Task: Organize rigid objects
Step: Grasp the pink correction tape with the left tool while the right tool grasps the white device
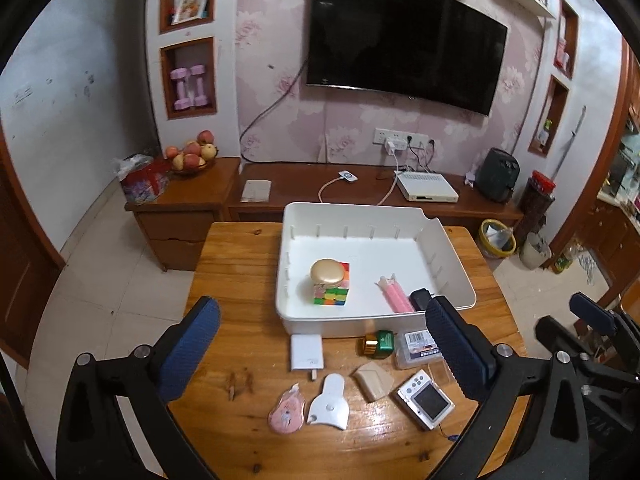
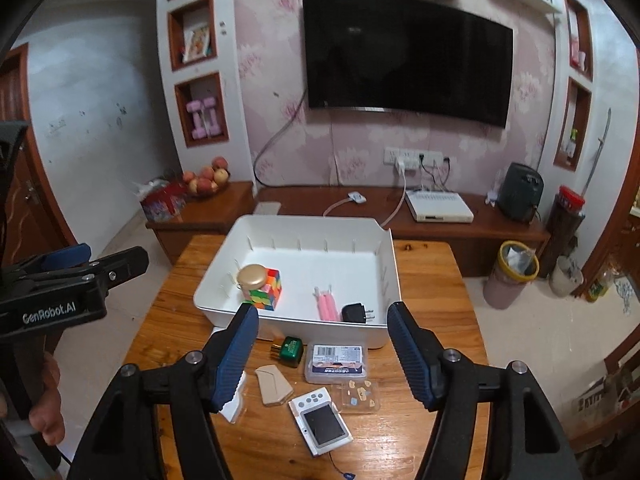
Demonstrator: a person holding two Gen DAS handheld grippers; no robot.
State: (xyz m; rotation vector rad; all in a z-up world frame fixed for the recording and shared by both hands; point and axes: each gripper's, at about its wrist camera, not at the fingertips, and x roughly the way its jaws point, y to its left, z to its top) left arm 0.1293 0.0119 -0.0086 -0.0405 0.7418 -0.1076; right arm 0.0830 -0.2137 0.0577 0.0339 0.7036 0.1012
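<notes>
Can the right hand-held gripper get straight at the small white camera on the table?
Probably yes. The right hand-held gripper hangs open and empty above the white camera, which lies face up on the wooden table apart from the things around it, with nothing over it.

— How do your two grippers stand?
— Your left gripper [image 1: 324,344] is spread wide, nothing between its blue pads; it points downward. Your right gripper [image 2: 322,344] gapes too, narrower, gripping nothing.
— And your hands?
— Your left hand [image 2: 44,404] wraps its handle.
</notes>
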